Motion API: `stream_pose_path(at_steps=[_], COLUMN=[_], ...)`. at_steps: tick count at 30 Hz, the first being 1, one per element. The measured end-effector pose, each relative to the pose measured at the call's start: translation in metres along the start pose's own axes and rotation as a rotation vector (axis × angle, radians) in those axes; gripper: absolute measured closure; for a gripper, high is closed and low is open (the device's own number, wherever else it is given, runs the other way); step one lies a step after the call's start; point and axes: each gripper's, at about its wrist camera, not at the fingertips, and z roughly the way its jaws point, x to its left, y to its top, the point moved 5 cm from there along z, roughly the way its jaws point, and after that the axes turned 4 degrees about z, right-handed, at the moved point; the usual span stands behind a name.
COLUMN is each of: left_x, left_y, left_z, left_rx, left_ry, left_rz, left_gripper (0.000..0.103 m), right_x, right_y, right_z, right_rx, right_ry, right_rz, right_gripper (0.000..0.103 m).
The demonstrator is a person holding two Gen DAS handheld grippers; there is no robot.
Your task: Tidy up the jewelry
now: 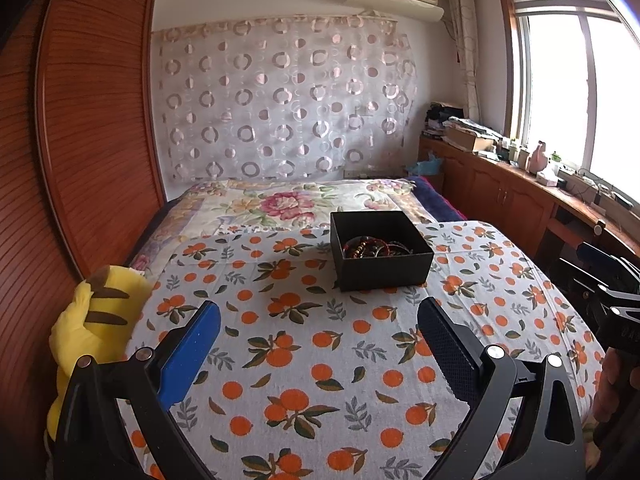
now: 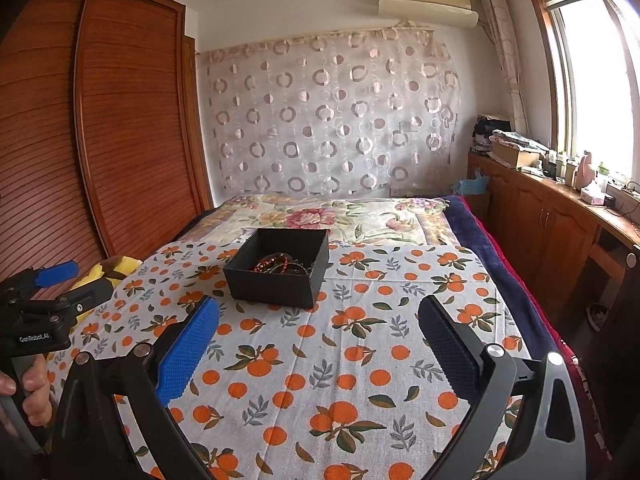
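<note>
On the bed's orange-print cloth [image 1: 304, 344] sits the black box [image 1: 380, 254], bracelets and beads [image 1: 376, 247] heaped inside. Left gripper [image 1: 320, 320] and right gripper [image 2: 320, 316] hover short of it, fingers wide, empty. Nothing loose outside; sorting seems either finished or unstarted.

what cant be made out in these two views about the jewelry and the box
- Jewelry in the open black square box: a tangle, too small in both views to count pieces; red beads show, the rest unclear.
- Box floor: near wall hides part of it in both views.
- Yellow striped plush toy: left wrist view, partly behind the left gripper.
- Right gripper: open, empty.
</note>
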Motion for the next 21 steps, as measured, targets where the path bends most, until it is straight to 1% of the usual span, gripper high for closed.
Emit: stream_pose_path(at_steps=[21], left_x=[-0.0019], left_y=[0.0006], left_z=[-0.0031], left_rx=[-0.003], left_ry=[-0.007], left_rz=[-0.001], left_gripper=[0.008], right_x=[0.0015], right_y=[0.0001], right_z=[-0.0005], right_rx=[0.000], right_ry=[-0.003], right_rz=[-0.001], right_gripper=[0.003])
